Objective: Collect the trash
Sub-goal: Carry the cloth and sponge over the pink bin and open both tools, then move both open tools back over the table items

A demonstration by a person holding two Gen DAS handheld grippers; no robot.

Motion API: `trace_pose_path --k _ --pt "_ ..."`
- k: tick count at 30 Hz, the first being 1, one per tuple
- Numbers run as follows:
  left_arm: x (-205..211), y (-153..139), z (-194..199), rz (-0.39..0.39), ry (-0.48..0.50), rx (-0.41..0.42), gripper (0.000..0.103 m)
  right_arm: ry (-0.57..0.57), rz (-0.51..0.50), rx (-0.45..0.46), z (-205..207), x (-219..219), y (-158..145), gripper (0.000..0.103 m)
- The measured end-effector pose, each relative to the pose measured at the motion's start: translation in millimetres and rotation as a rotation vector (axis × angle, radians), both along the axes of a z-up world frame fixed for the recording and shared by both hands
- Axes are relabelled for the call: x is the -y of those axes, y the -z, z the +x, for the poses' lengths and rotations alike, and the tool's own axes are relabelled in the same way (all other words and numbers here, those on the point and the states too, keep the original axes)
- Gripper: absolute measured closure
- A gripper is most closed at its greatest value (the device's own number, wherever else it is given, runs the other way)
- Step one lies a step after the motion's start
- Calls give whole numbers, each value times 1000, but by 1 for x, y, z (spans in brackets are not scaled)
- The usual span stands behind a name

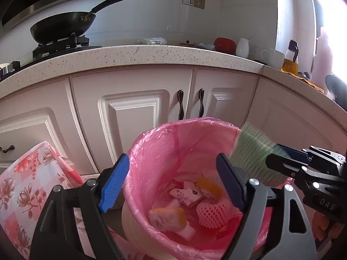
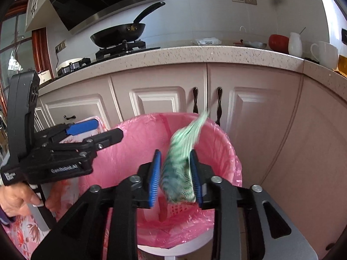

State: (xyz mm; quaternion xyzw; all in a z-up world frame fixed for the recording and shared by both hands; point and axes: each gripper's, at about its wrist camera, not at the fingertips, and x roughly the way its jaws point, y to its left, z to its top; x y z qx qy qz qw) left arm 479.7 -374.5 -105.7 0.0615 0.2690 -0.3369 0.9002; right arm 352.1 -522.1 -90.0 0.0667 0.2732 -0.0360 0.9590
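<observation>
Right gripper (image 2: 175,177) is hanging over the pink-lined bin (image 2: 227,151), its jaws parted around a blurred green foam net (image 2: 180,173). Left gripper (image 1: 171,182) is gaping empty above peels and wrappers in the bin, beside a floral cloth (image 1: 28,184).

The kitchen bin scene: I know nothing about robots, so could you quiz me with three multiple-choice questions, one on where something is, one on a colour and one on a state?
1. Where is the wok?
A in a sink
B on the stove
C on the floor

2. What colour is the bag lining the bin?
A pink
B black
C blue

3. How are the left tongs?
A shut tight
B gripping a spoon
C open, nothing between them

Answers:
1 B, the wok sits on the burner grate.
2 A, pink plastic folds over the rim.
3 C, the blue pads stand apart, and only the bin shows between them.
</observation>
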Motion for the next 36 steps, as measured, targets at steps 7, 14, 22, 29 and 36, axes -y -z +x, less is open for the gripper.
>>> trace_pose_path --k 7,14,22,29,36 --pt "-32 -14 -22 -20 -55 21 14 31 32 38 -27 1 -12 60" --pt "-83 -33 -71 -19 -131 60 7 -3 26 73 -66 -30 -26 60" --pt "-171 -36 -149 -29 -283 91 5 -88 -17 99 -101 -110 -35 49" --pt "-258 -29 -218 -10 -420 102 5 -212 19 104 -123 -185 -28 41" --pt "-353 -14 -280 -6 -629 104 5 -366 21 43 -133 -265 -16 40"
